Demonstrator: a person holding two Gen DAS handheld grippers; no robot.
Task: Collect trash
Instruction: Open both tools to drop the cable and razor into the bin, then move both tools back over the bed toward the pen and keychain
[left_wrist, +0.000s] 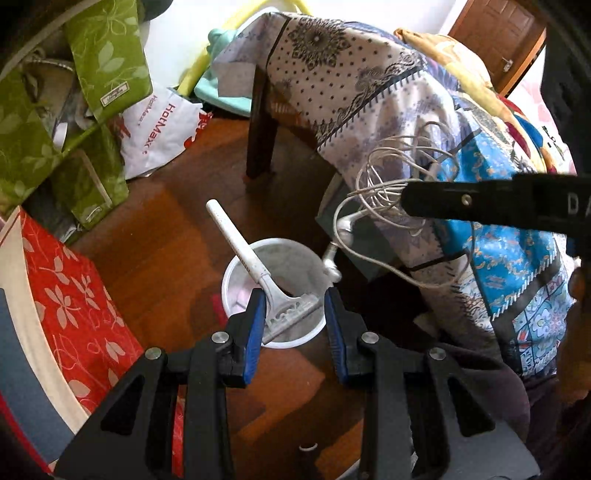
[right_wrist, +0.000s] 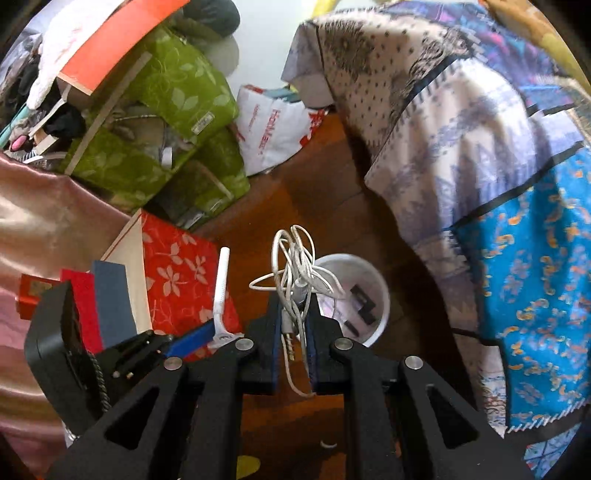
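Both grippers tilt down over bin (left_wrist: 236, 280): left (left_wrist: 295, 314) clamps razor (left_wrist: 258, 269), right (right_wrist: 293, 332) loosely pinches earphones (right_wrist: 295, 266).

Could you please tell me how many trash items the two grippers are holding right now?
2: a razor in the left gripper, tangled earphones in the right gripper. None seem hidden.

We note a reddish wooden floor (left_wrist: 177, 236) — a dark chair leg (left_wrist: 260, 140) under patterned cloth (left_wrist: 332, 74); brown door (left_wrist: 498, 33), white wall (left_wrist: 173, 33).

Both grippers (left_wrist: 295, 317) (right_wrist: 293, 332) angled steeply downward
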